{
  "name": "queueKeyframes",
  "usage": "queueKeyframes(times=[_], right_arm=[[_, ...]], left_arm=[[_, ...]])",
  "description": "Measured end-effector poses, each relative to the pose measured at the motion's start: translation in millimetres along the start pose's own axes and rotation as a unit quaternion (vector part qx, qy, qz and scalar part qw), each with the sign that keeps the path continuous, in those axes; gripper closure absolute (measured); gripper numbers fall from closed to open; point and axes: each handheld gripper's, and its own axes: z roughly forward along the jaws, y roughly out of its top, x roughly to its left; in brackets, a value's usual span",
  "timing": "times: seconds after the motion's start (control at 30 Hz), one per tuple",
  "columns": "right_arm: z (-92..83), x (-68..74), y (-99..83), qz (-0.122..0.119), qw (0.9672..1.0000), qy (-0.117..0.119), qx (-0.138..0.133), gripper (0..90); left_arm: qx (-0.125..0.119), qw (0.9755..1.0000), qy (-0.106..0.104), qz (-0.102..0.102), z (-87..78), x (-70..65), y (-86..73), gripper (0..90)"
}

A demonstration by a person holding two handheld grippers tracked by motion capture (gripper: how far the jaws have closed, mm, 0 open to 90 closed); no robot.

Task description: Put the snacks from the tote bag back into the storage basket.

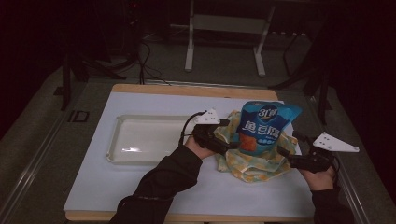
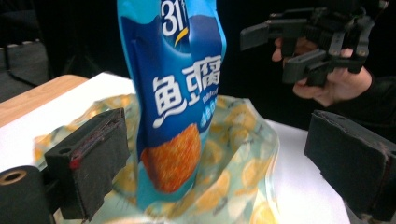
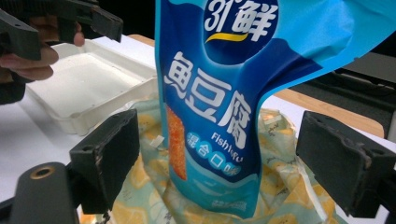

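A blue snack pouch (image 1: 264, 127) with white lettering and an orange picture stands upright on a crumpled yellow-patterned bag (image 1: 254, 165) at the right of the white board. My left gripper (image 1: 228, 134) is just left of the pouch, jaws open. In the left gripper view the pouch (image 2: 180, 102) rises between the spread jaws of the left gripper (image 2: 219, 168), untouched. My right gripper (image 1: 290, 145) stands open to the pouch's right. In the right gripper view the pouch (image 3: 219, 93) sits between the wide jaws of the right gripper (image 3: 226, 161), above the patterned bag (image 3: 280, 186).
A shallow white tray (image 1: 140, 137) lies on the white board (image 1: 140, 186) to the left of the pouch, and its rim (image 3: 88, 116) is in the right gripper view too. The wooden table edge (image 1: 187, 88) borders the board. Dark stands and cables are beyond the table.
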Motion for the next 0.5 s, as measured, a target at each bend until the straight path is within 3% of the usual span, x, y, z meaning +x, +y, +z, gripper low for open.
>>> queueKeyframes(times=[0.07, 0.17, 0.3, 0.5], right_arm=[[3.0, -2.5, 0.9, 0.002, 1.0, -0.003, -0.002, 14.1], [6.1, -5.0, 1.9, 0.004, 1.0, -0.004, 0.0, 14.6], [12.4, -8.6, 1.1, 0.004, 1.0, -0.004, 0.005, 15.5], [23.7, -9.6, -0.4, 0.0, 0.9997, -0.013, 0.021, 20.5]], left_arm=[[-0.001, 1.0, 0.003, -0.001, 6.3, 1.7, 0.8, 13.3], [0.002, 0.9999, 0.012, -0.003, 14.3, 3.3, 3.2, 14.9], [0.016, 0.999, 0.041, -0.001, 26.4, 7.4, 6.6, 16.5], [0.025, 0.9981, 0.057, -0.004, 37.1, 14.9, 10.4, 23.0]])
